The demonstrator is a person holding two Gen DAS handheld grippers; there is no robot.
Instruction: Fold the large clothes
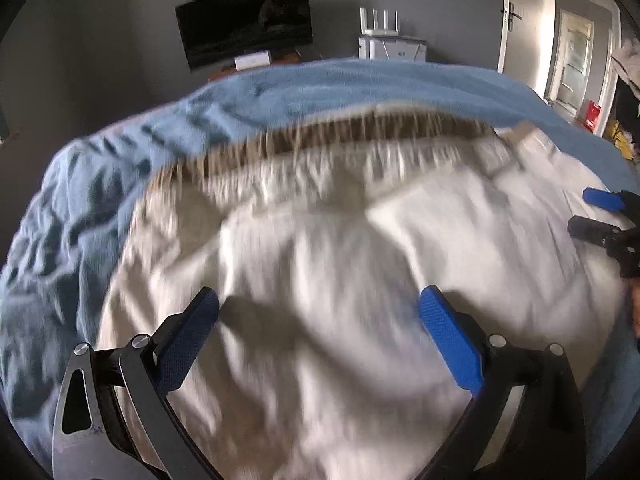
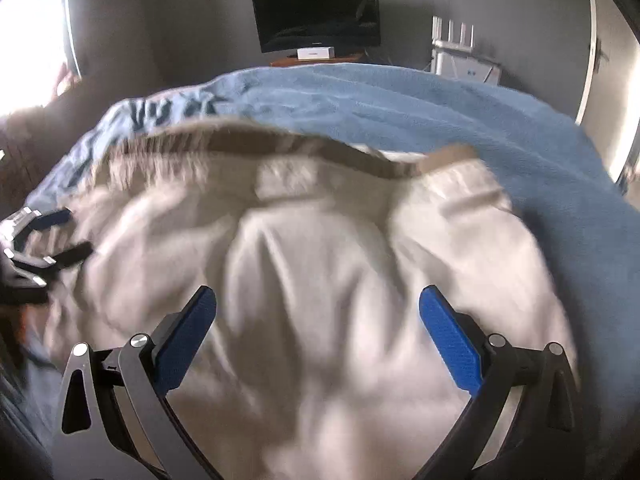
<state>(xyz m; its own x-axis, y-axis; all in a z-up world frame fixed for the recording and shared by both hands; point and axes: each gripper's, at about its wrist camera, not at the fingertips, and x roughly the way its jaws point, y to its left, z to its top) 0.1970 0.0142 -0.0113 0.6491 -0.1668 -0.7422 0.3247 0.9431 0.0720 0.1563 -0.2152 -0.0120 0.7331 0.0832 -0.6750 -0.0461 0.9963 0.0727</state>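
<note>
With the left tool (image 1: 319, 312) and right tool (image 2: 318, 310) both spread empty above the cream garment (image 1: 340, 264) lying rumpled on the blue-covered bed (image 1: 312, 84), pinch matching edges before folding evenly.

The garment (image 1: 320, 260) lies on the bed cover (image 1: 100, 200), its waistband (image 1: 320, 132) at 12 o'clock — beyond the bed, a screen (image 1: 244, 20) at 11 and a router (image 1: 380, 22) at 1
</note>
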